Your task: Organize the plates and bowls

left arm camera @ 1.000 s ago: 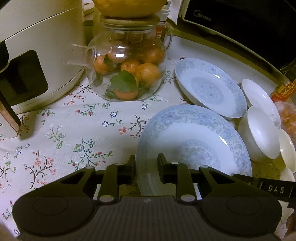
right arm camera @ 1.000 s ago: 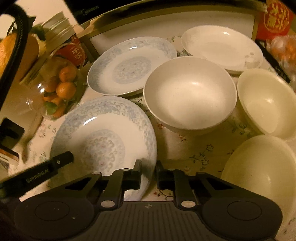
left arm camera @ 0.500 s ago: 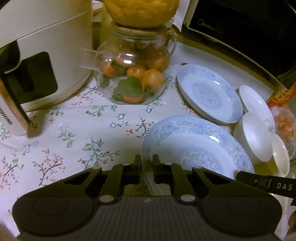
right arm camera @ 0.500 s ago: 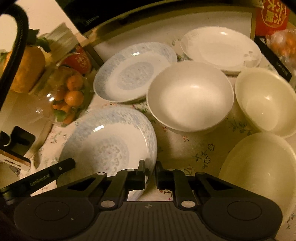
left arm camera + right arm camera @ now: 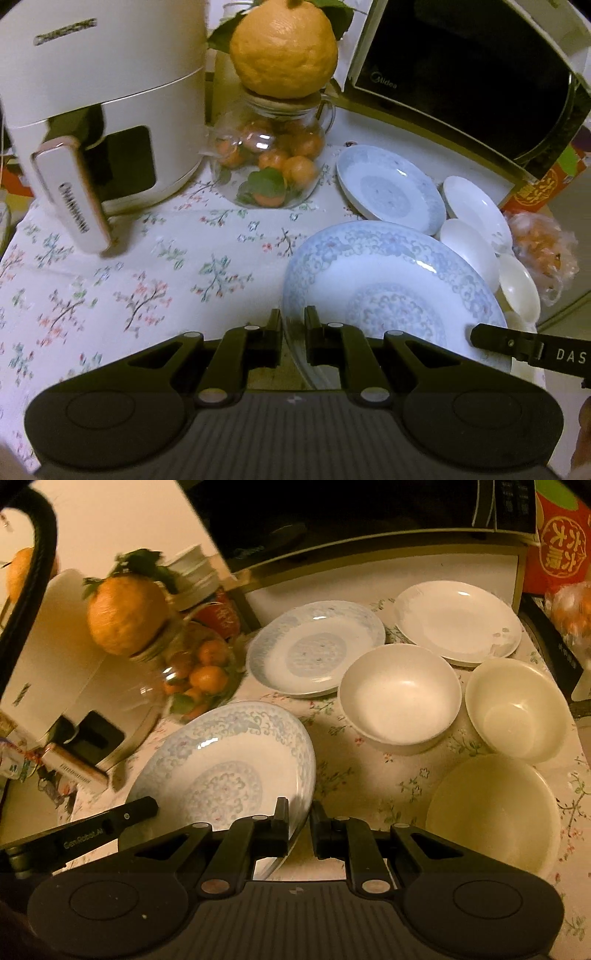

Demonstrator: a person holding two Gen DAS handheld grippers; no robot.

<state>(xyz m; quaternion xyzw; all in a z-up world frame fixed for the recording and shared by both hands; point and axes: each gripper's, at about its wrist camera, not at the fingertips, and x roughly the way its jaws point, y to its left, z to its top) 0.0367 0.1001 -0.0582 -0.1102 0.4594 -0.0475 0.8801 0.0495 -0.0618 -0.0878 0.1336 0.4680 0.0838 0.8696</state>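
You have both the left gripper (image 5: 293, 338) and right gripper (image 5: 298, 825) clamped on the big blue plate (image 5: 395, 291), lifted off the tablecloth (image 5: 147, 266); 2 plates and 3 bowls remain unstacked.

Our left gripper (image 5: 293, 341), black plastic with a ribbed grey top, two round bumps, small silver screws, our right gripper (image 5: 298, 827) just the same, white letters on each black finger seen from the other side

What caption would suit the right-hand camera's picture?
Right gripper clamps the rim of a large blue-patterned plate, tilted above the floral tablecloth beside three bowls.
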